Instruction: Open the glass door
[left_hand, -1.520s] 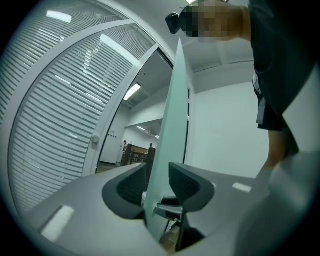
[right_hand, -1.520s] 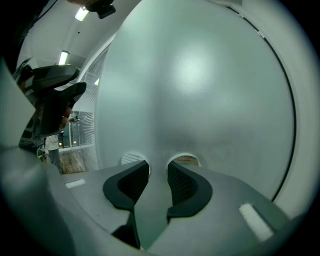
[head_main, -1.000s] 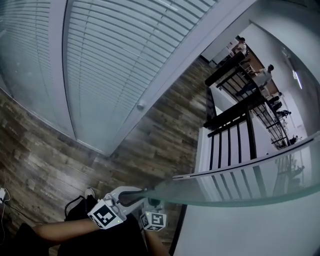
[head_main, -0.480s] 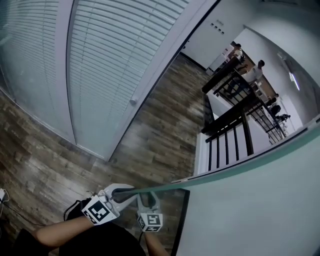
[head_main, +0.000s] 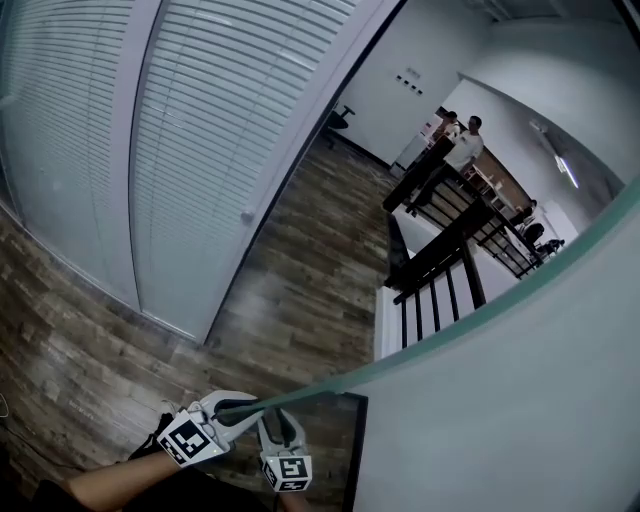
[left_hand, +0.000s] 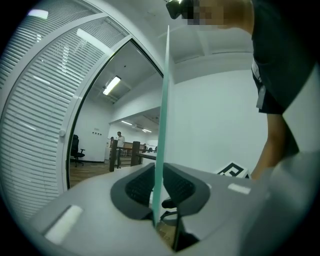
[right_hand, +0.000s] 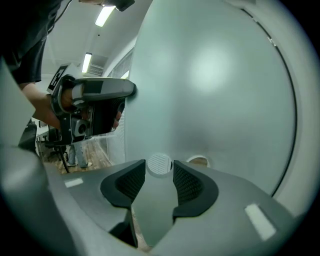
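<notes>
Closest in, the left tongs (left_hand: 159, 172) are clamping the thin greenish edge of the glass door (head_main: 520, 400), their pads having just been closing onto it from either side. The right tongs (right_hand: 159, 172) are facing the door's frosted face with pads standing well apart, having just been opening. A round fitting (right_hand: 159, 165) is sitting between their tips, though the wide-angle view is leaving it unclear whether the pads are touching it. The door is standing partway swung, its top edge running from the tongs out toward the right of the head view. The step in hand is looking like drawing the panel further round. Doing that well is calling for the left tongs keeping square on the edge and following the door's arc rather than twisting the glass, with the right tongs steadying the face or keeping out of the way. Below, a wooden floor (head_main: 300, 260) in grey-brown planks is stretching away. Slatted blinds (head_main: 200, 130) behind glazing are lining the left side. Farther off a black railing (head_main: 440, 255) is edging a white ledge, and at the far end an office chair (head_main: 335, 120) and several people (head_main: 462, 140) are standing in a bright white room.
</notes>
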